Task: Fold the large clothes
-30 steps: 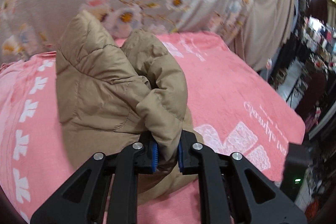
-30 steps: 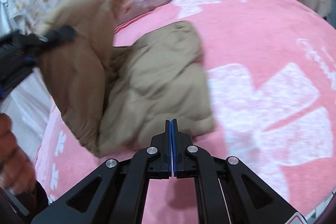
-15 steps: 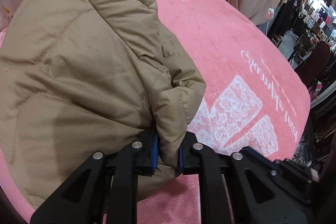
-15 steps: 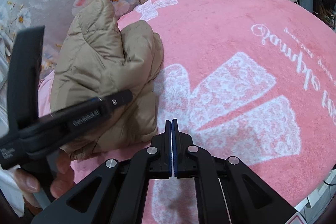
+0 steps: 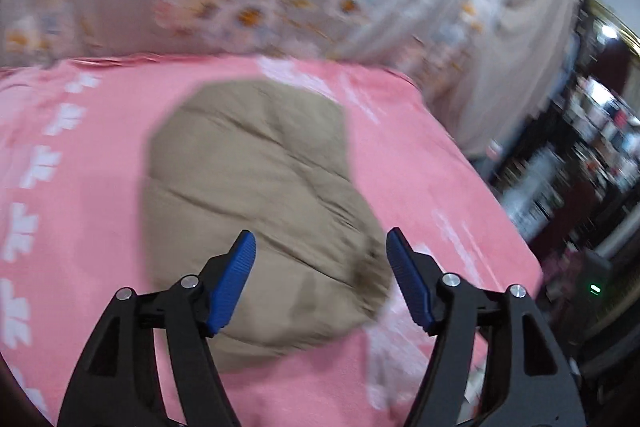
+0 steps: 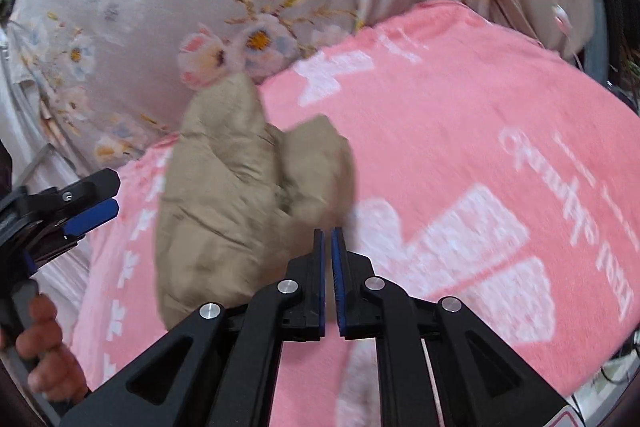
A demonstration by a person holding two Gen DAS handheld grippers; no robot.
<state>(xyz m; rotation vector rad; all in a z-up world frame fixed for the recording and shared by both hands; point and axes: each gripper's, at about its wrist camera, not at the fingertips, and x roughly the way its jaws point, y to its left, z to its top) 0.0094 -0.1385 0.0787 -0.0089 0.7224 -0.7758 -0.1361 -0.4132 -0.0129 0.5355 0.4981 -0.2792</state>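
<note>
jacket [image 5: 256, 211] just dropped: left gripper [image 5: 320, 279], clamped on its edge a sec ago, now w/ fingers opening, nothing between. bundle lies folded on pink blanket [image 5: 420, 155]. right gripper [image 6: 327, 279] opening a crack, empty. fold looks done.

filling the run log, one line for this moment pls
left claw: opening, empty | right claw: opening, empty | tan jacket: bundled on pink blanket
</note>
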